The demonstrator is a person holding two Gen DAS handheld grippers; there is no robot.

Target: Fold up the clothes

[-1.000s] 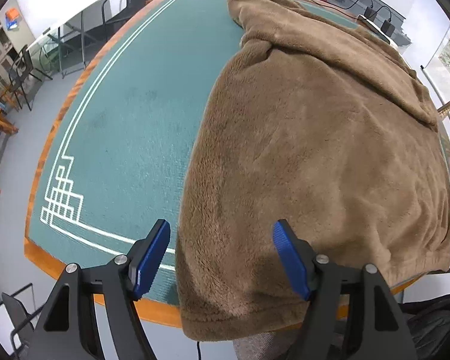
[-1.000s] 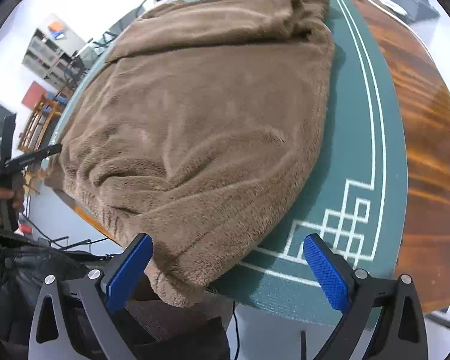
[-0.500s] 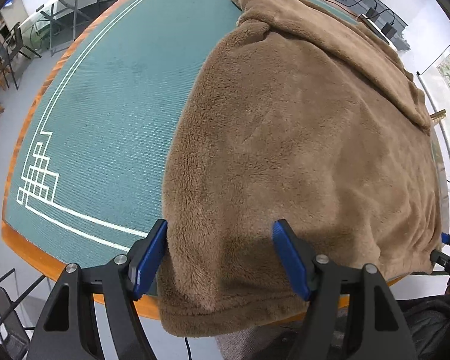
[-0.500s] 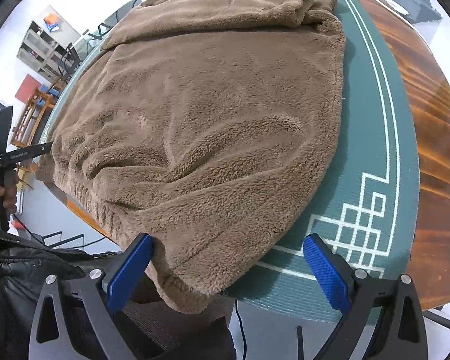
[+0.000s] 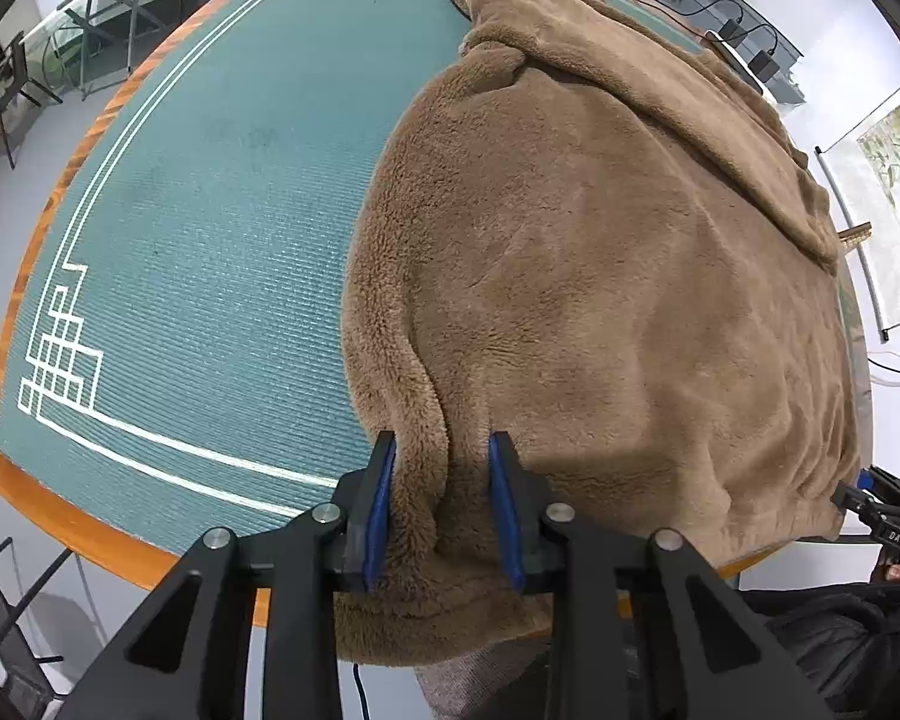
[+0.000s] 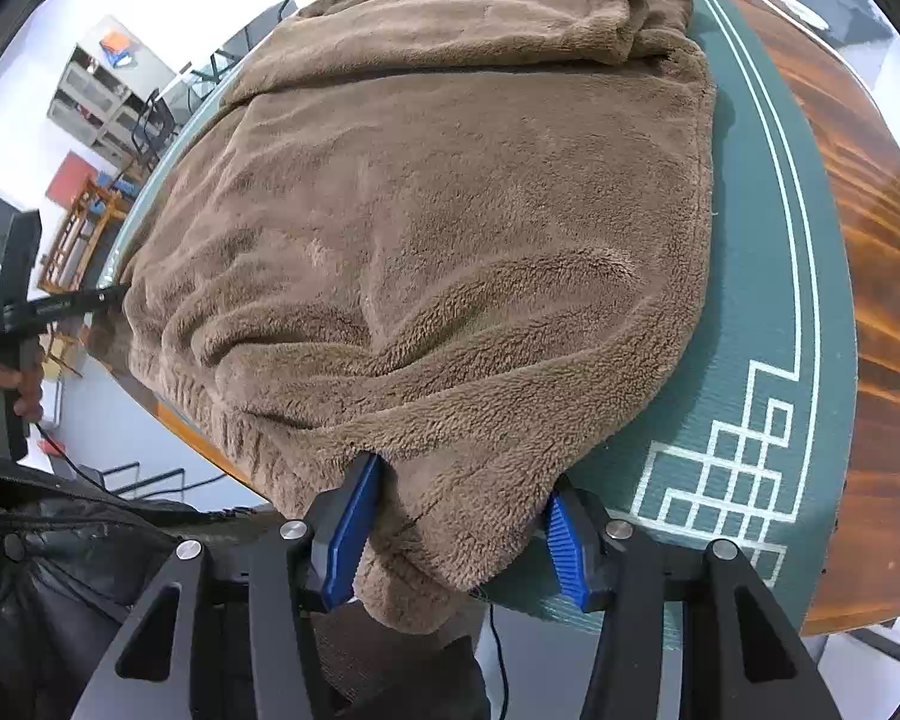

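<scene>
Both grippers are clamping the brown fleece garment [image 5: 600, 276] at its near hem, left gripper [image 5: 441, 507] and right gripper [image 6: 450, 531] on opposite corners, garment lying spread over the green table mat [image 5: 210, 228], so folding is only beginning.

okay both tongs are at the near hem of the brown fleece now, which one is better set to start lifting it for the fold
Left. The left tongs have closed on a bunched pleat of the brown fleece. The right tongs straddle their corner more widely, so that grip looks looser.
</scene>
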